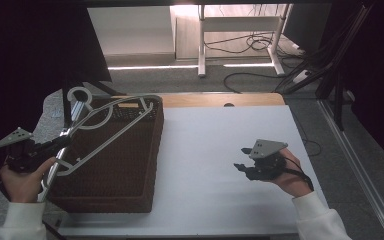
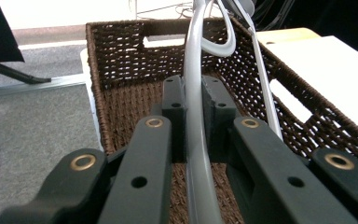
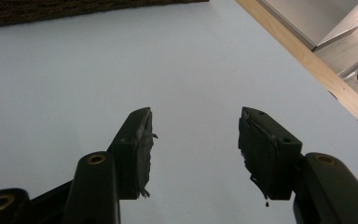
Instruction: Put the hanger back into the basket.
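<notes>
A grey clothes hanger (image 1: 105,127) lies tilted across the top of a dark brown wicker basket (image 1: 125,175), its hook near the basket's far left corner. My left gripper (image 1: 62,141) is at the basket's left rim, shut on the hanger's bar. In the left gripper view the grey hanger bar (image 2: 196,140) runs between the two black pads, over the wicker basket (image 2: 121,60). My right gripper (image 1: 240,158) hovers open over the white table (image 1: 205,150) to the right. Its jaws (image 3: 193,144) stand well apart above the white table surface (image 3: 74,84), holding nothing.
The basket fills the table's left side. A wooden strip (image 1: 220,100) runs along the table's far edge. Beyond it are grey floor, white desk legs (image 1: 201,40) and loose cables (image 1: 260,42). A dark stand (image 1: 87,45) rises at the far left.
</notes>
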`<state>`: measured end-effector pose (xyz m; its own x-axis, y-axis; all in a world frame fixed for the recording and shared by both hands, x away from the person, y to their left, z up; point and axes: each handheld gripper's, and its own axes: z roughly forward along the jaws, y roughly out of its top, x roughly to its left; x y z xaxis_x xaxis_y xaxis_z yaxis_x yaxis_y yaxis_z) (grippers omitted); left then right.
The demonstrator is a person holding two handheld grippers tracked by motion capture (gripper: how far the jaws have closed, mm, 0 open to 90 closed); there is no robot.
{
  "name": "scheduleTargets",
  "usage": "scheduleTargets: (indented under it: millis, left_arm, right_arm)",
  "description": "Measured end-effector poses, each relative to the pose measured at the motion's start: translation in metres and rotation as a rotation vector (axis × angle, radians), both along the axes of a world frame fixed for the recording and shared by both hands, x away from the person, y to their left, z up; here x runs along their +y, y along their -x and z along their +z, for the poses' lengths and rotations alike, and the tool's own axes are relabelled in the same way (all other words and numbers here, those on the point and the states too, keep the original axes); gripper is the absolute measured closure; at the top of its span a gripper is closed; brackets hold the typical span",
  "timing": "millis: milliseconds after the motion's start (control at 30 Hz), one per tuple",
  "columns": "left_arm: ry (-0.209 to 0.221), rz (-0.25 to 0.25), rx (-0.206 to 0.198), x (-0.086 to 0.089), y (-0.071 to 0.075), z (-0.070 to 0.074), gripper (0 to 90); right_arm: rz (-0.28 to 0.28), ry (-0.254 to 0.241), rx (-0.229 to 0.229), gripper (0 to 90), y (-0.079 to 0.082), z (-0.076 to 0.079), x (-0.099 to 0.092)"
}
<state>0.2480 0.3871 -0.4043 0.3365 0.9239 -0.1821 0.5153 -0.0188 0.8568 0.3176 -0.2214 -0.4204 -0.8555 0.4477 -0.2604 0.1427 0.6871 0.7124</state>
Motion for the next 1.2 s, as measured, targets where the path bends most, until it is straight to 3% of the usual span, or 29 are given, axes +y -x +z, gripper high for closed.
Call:
scheduleTargets:
  millis: [333, 533, 700, 767, 867, 933, 1067, 1200]
  left_arm:
    - [0.019, 0.018, 0.001, 0.003, -0.001, -0.014, 82.1]
    - [0.009, 0.026, 0.007, 0.002, -0.003, -0.018, 82.1]
    - [0.040, 0.011, 0.015, 0.003, -0.008, -0.027, 81.1]
    - [0.087, -0.055, 0.060, 0.007, -0.013, -0.029, 72.3]
    - [0.047, -0.023, 0.062, 0.005, -0.013, -0.027, 47.0]
    - [0.031, -0.007, 0.065, 0.003, -0.012, -0.026, 38.6]
    - [0.006, -0.020, 0.069, -0.002, -0.011, -0.022, 33.5]
    - [-0.054, -0.058, 0.069, -0.010, -0.008, -0.012, 33.1]
  right_arm:
    - [0.001, 0.002, 0.001, 44.3, 0.000, 0.000, 0.000]
    - [-0.001, 0.001, 0.001, 44.3, 0.000, 0.000, 0.000]
    - [0.001, 0.003, 0.002, 44.2, -0.001, -0.001, 0.000]
    - [0.003, 0.006, 0.001, 44.1, -0.001, -0.001, 0.001]
    - [0.003, 0.006, 0.002, 44.2, -0.001, -0.001, 0.001]
    - [0.001, 0.004, 0.003, 44.1, -0.001, -0.001, 0.001]
    - [0.000, 0.003, 0.004, 43.9, -0.001, -0.001, 0.000]
    - [-0.001, 0.002, 0.002, 43.9, -0.001, -0.001, 0.000]
